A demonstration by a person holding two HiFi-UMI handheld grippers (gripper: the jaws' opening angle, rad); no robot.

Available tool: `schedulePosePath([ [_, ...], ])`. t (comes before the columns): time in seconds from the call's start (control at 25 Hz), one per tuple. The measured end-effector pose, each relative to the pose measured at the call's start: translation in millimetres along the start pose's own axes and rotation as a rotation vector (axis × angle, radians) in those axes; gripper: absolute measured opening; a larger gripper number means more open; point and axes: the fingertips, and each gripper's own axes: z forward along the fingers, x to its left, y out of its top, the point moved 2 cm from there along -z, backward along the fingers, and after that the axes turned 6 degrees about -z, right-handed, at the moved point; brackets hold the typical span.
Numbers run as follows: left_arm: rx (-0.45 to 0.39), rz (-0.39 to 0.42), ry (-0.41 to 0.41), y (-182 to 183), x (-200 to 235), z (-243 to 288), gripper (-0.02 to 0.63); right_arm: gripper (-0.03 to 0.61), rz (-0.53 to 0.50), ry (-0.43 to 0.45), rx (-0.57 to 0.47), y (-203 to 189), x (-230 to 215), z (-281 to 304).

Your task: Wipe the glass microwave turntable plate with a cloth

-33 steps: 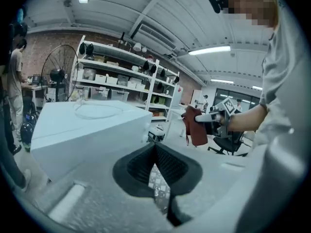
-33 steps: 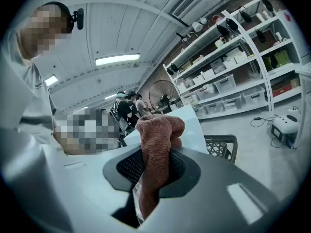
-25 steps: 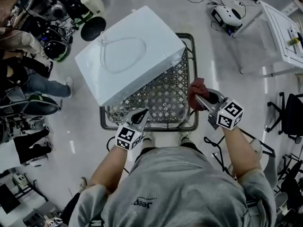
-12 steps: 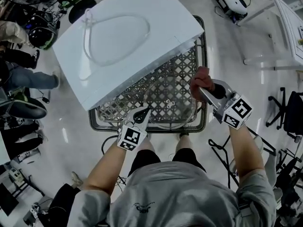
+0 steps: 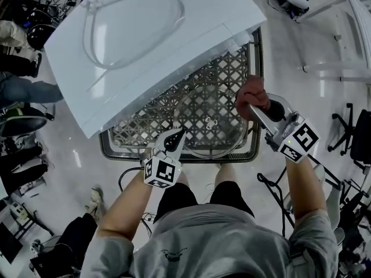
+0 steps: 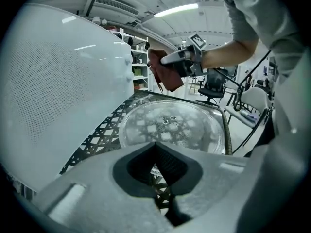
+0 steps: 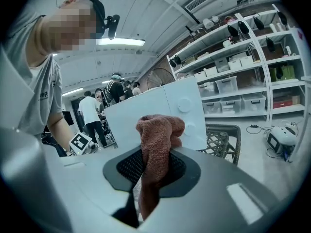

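The clear glass turntable plate [image 5: 200, 106] lies flat on a dark lattice-top table [image 5: 124, 133], in front of a white microwave [image 5: 145, 33]. In the left gripper view the plate [image 6: 170, 125] sits just ahead of my jaws. My left gripper [image 5: 175, 136] hovers at the plate's near-left rim, shut, with nothing in it [image 6: 156, 147]. My right gripper [image 5: 250, 106] is shut on a reddish-brown cloth [image 5: 249, 94], held bunched above the plate's right rim. The cloth [image 7: 158, 149] hangs down between the right jaws.
A looped white cable [image 5: 133, 28] lies on top of the microwave, which covers the table's far-left part. Seated people and gear [image 5: 23, 45] are on the left. A white table [image 5: 353, 33] and chairs [image 5: 359, 138] stand on the right.
The head view has closed in on the table, so more of the plate shows. Both grippers keep their places at the table's near edge, and the cloth stays in the right gripper.
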Motion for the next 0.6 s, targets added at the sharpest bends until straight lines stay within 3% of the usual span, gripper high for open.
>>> schedulePosePath([
  [0.6,0.026,0.004,0.002,-12,0,8,-0.002,0.078,-0.102,0.054,0.037,3,23,23],
])
